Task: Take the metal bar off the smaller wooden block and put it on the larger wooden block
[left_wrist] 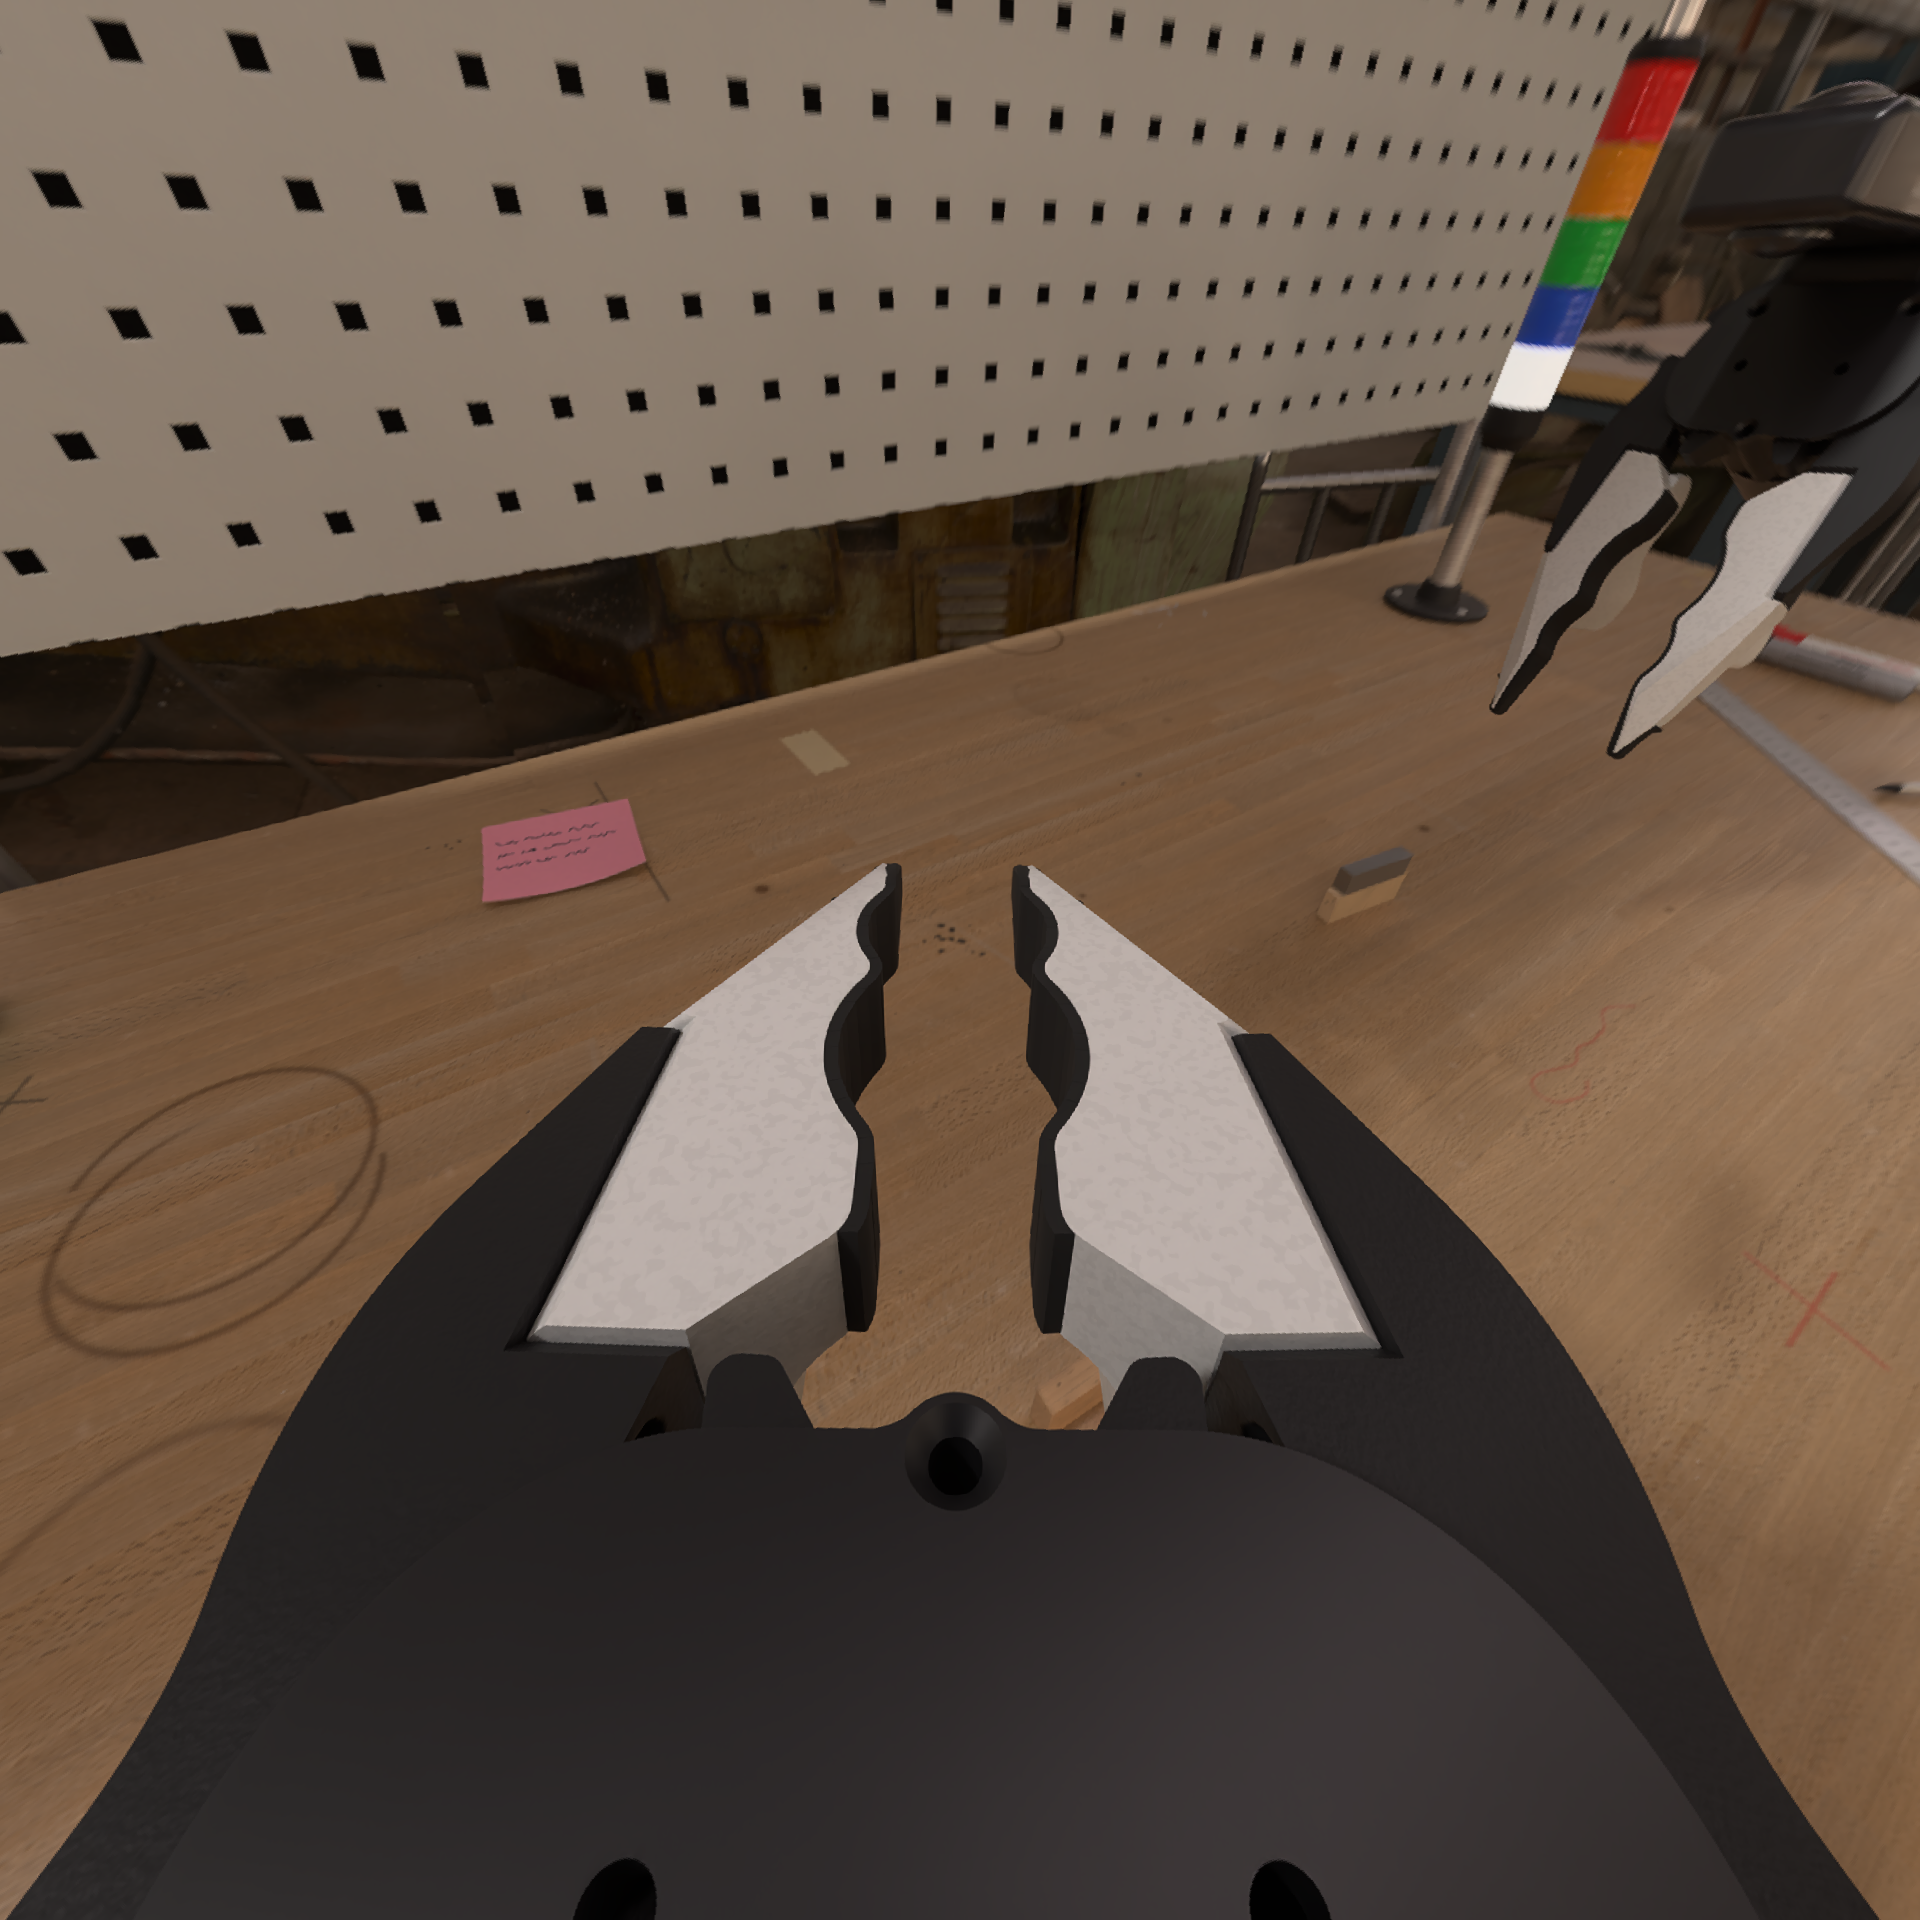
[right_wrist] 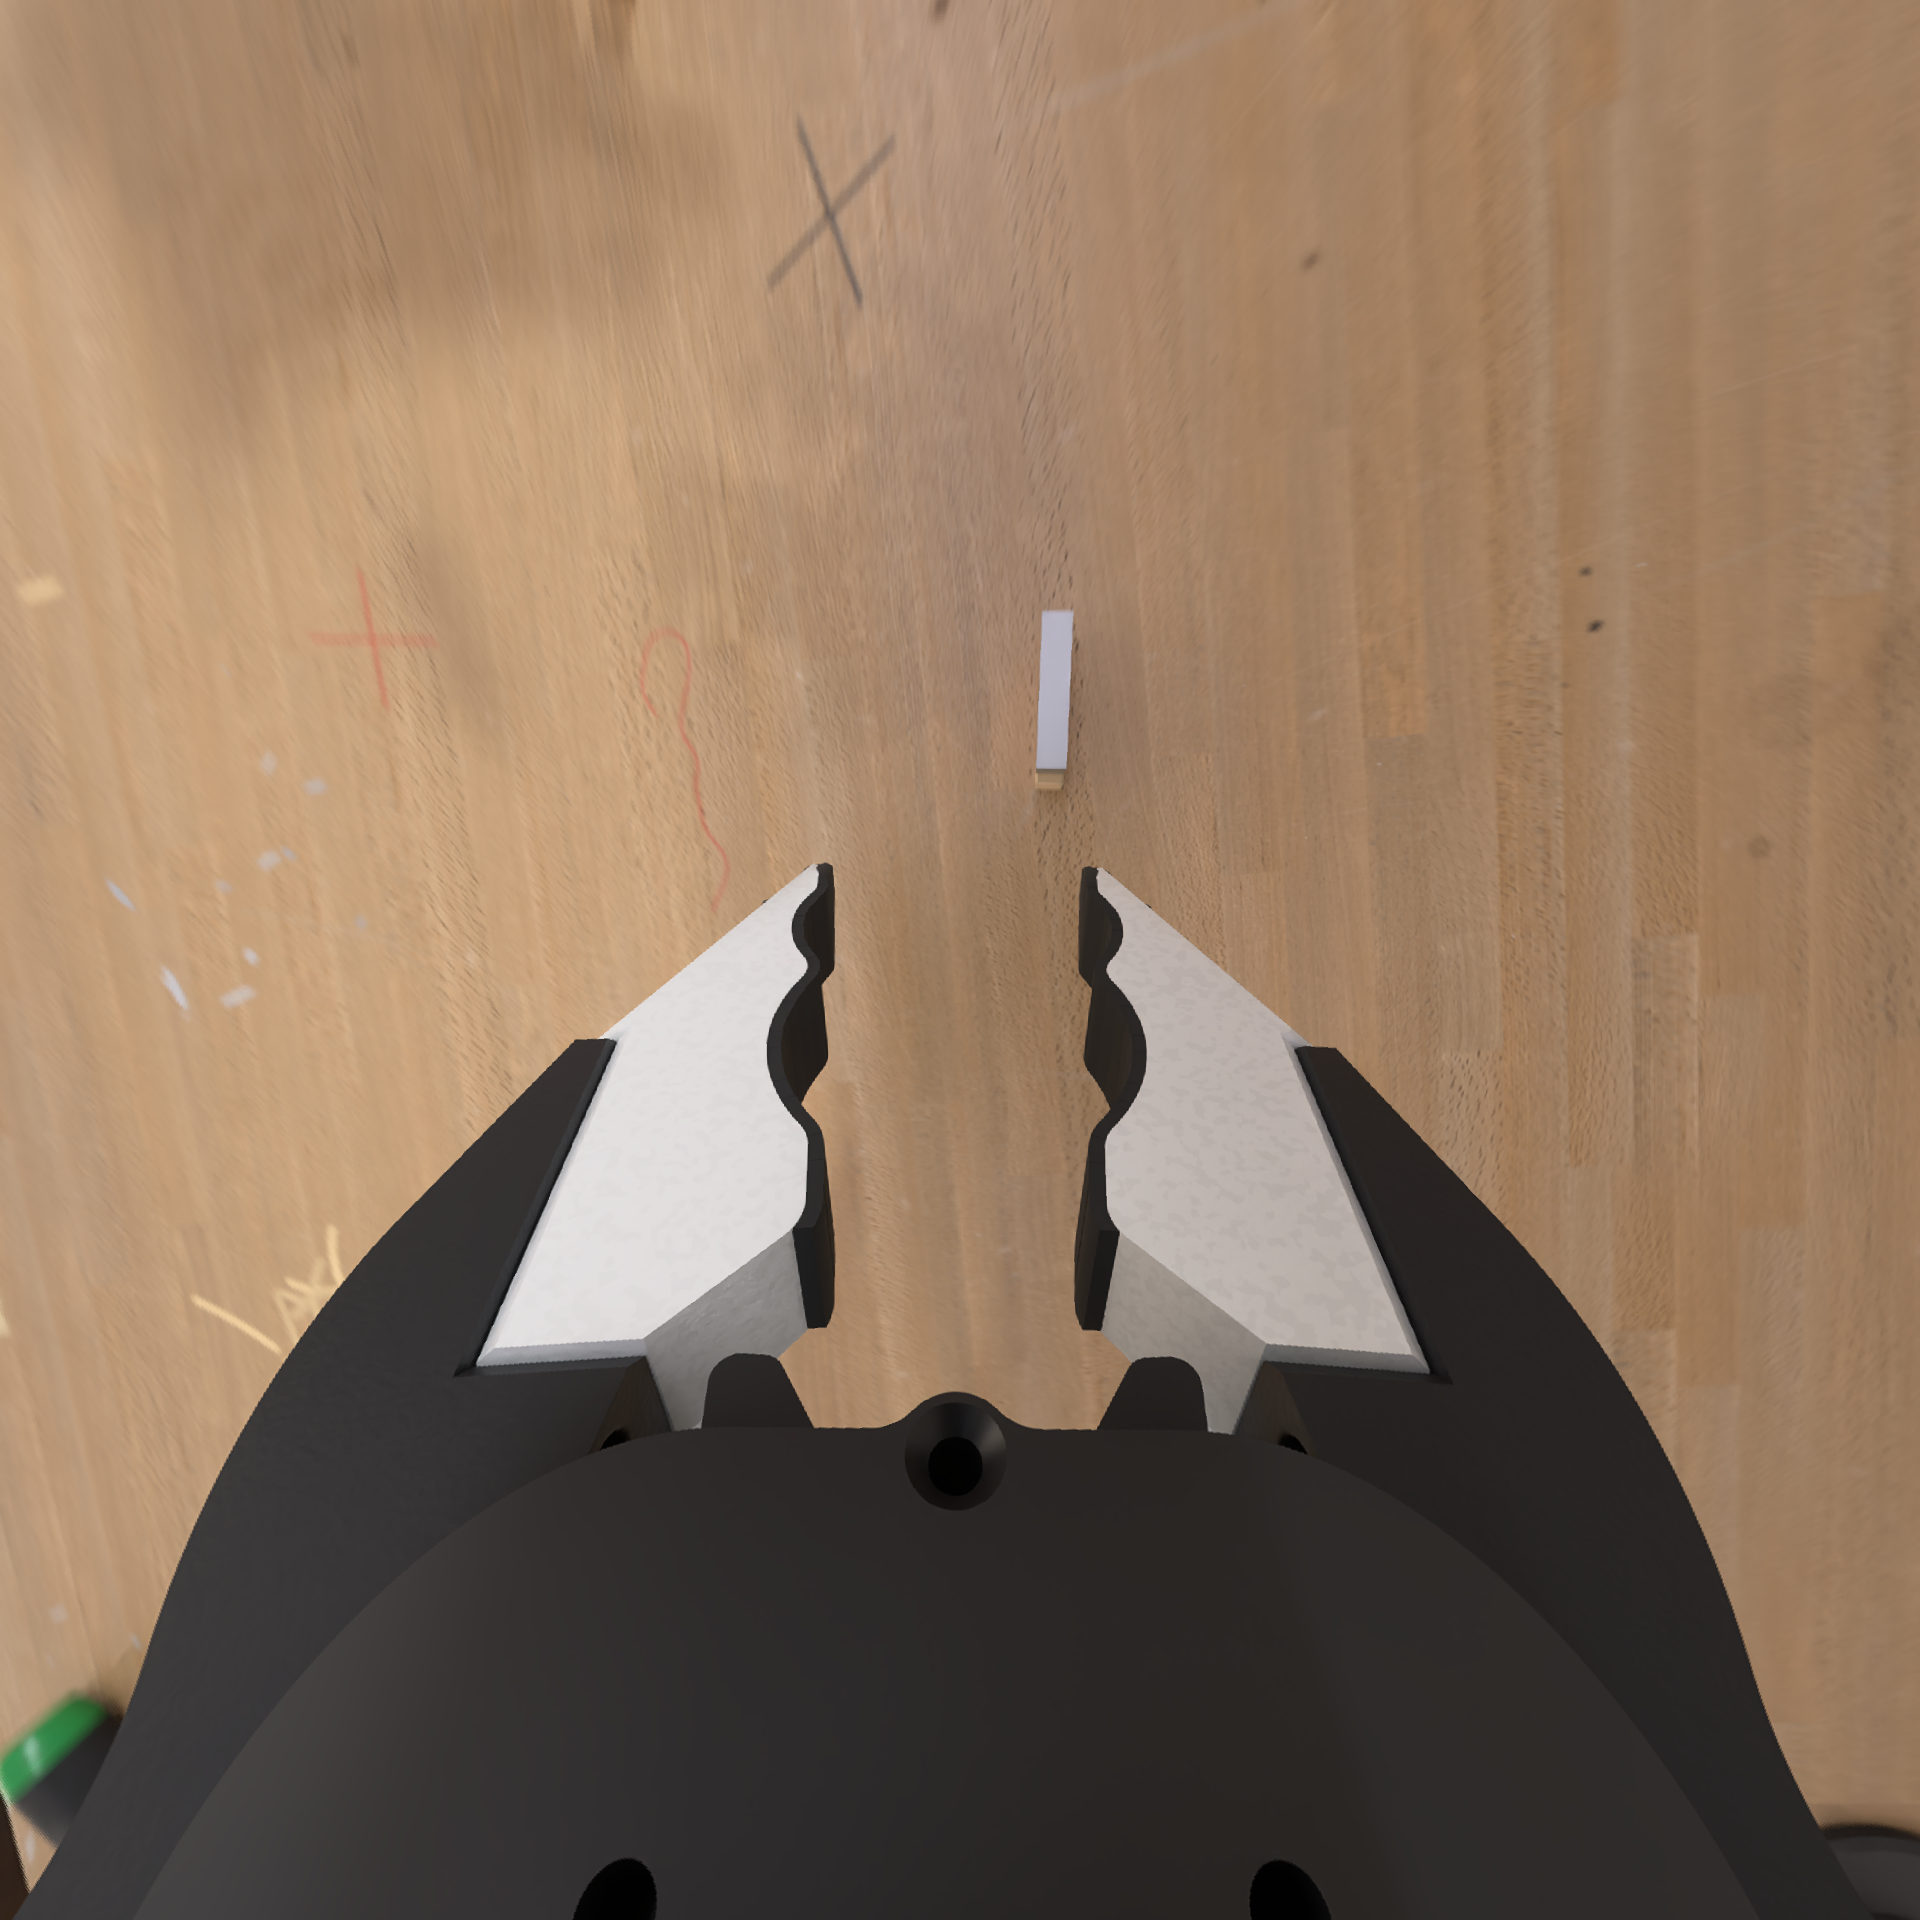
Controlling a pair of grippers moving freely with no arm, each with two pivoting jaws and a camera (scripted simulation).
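A grey metal bar [left_wrist: 1374, 865] lies on a small wooden block [left_wrist: 1359, 902] on the bench, to the right of and beyond my left gripper [left_wrist: 956, 883], which is open and empty above the benchtop. The corner of another wooden block [left_wrist: 1065, 1392] shows under the left gripper's base, mostly hidden. My right gripper [left_wrist: 1558, 727] hangs open above the bench, right of and beyond the bar. In the right wrist view, the right gripper [right_wrist: 956, 878] points down, open and empty. The bar [right_wrist: 1055, 686] lies just beyond its right fingertip, with the block's end [right_wrist: 1048, 781] showing below it.
A pink sticky note [left_wrist: 561, 847] and a tape piece [left_wrist: 816, 750] lie on the bench. A pegboard [left_wrist: 727, 260] stands behind. A signal tower [left_wrist: 1590, 208], a marker [left_wrist: 1839, 665] and a steel ruler [left_wrist: 1818, 790] are at the right. A green-capped object [right_wrist: 47, 1745] sits bottom left.
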